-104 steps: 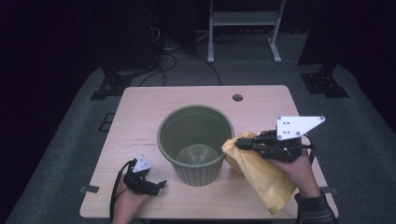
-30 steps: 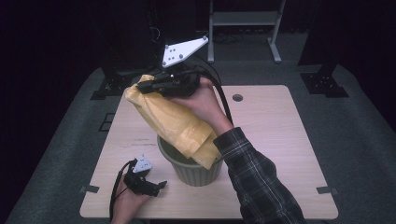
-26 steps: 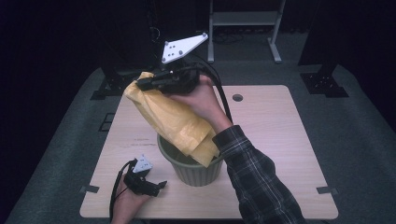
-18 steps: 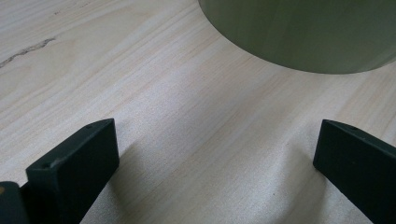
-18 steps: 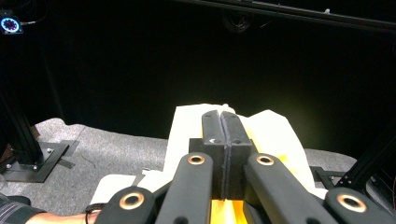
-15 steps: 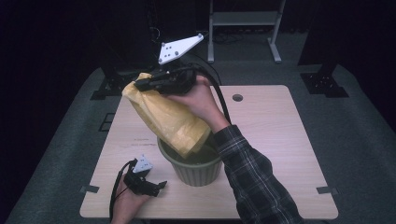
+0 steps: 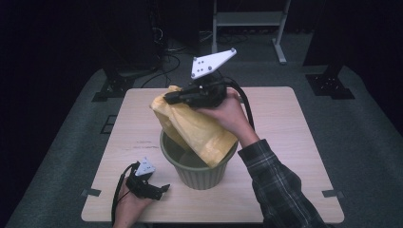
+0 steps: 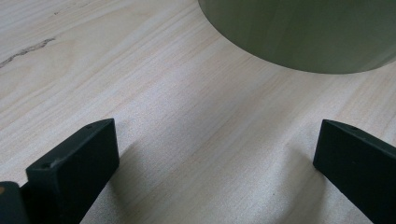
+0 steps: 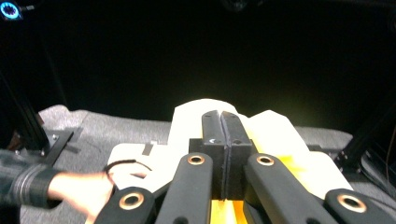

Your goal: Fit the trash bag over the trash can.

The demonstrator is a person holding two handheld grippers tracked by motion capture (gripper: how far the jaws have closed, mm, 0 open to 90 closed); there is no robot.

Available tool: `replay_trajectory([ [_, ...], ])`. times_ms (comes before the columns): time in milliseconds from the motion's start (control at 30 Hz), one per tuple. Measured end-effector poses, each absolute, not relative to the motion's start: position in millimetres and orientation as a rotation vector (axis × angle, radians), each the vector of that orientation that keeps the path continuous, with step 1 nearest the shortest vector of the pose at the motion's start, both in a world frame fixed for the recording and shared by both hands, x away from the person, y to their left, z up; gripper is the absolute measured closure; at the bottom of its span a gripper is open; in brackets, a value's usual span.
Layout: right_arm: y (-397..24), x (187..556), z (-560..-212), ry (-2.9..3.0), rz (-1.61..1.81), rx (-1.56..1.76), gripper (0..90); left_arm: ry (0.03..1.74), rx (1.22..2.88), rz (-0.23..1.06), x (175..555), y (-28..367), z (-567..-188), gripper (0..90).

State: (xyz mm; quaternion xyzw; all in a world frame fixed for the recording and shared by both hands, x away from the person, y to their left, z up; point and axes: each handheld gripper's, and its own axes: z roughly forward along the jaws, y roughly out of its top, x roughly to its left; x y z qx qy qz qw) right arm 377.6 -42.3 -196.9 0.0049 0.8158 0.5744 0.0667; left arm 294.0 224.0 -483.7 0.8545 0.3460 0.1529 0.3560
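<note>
A yellow padded envelope [image 7: 199, 130] hangs slantwise over a green bucket [image 7: 199, 173] at the table's middle, and its lower end dips inside the rim. My right gripper [image 7: 170, 99] is shut on the envelope's upper left edge. In the right gripper view the two jaws [image 9: 220, 119] press together on the pale envelope [image 9: 280, 135]. My left gripper [image 7: 160, 188] rests on the table left of the bucket, near the front edge. Its jaws [image 8: 217, 154] stand wide open with bare wood between them, and the bucket's wall [image 8: 303, 32] lies just ahead.
The light wooden table [image 7: 294, 123] has bare surface to the right of and behind the bucket. A metal frame [image 7: 247, 19] and cables stand on the dark carpet behind. The person's other hand [image 9: 79, 191] shows low left in the right gripper view.
The right gripper carried the envelope from the table's right side up over the bucket. In the last half second it shifted right and down, lowering the envelope's end into the bucket. The left gripper stayed still.
</note>
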Motion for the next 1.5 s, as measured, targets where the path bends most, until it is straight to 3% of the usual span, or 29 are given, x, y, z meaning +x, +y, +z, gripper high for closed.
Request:
replay_trajectory([
  [600, -92.1, 369.3, -258.3, 2.597, 1.606, 0.138, 89.9, 0.894, 2.208, 0.395, 293.9, 224.0, -483.7, 0.0],
  [1067, -102.9, 368.2, -273.8, 2.656, 1.536, 0.166, 89.5, 0.888, 2.186, 0.365, 293.4, 226.6, -481.3, 0.0],
  [1500, -101.0, 368.5, -286.9, 2.775, 1.379, 0.18, 89.5, 0.76, 2.117, 0.355, 284.9, 236.8, -427.6, 0.0],
])
